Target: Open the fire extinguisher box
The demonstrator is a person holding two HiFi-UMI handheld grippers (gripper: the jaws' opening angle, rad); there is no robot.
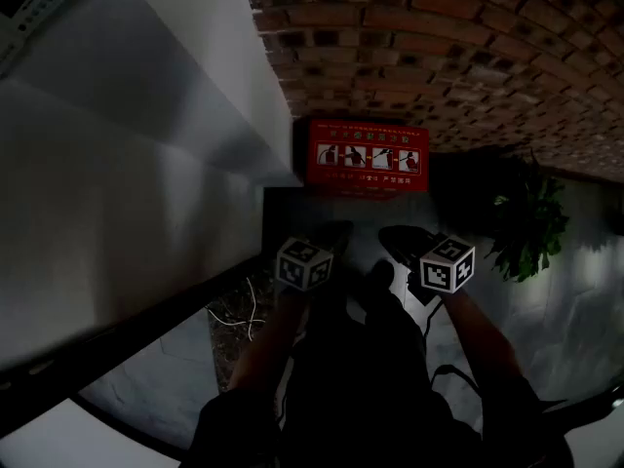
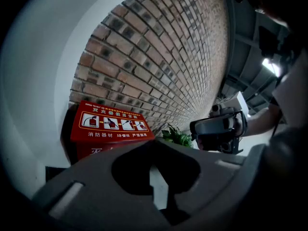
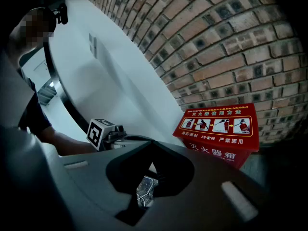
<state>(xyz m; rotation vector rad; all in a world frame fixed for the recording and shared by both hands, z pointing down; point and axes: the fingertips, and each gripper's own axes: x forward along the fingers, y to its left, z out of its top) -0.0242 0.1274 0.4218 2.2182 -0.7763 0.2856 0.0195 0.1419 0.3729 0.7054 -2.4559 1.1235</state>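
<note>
A red fire extinguisher box (image 1: 366, 156) stands on the floor against the brick wall, lid down, with a strip of white pictograms on top. It also shows in the left gripper view (image 2: 108, 126) and the right gripper view (image 3: 219, 131). My left gripper (image 1: 333, 232) and right gripper (image 1: 392, 236) hover side by side, short of the box and not touching it. Seen from its own camera, the left gripper (image 2: 154, 142) is shut with nothing held, and so is the right gripper (image 3: 150, 143).
A white wall (image 1: 146, 144) juts out left of the box. A green potted plant (image 1: 526, 217) stands to its right. Loose white wires (image 1: 244, 310) lie on the floor near my left arm. The brick wall (image 1: 458, 57) runs behind everything. The light is dim.
</note>
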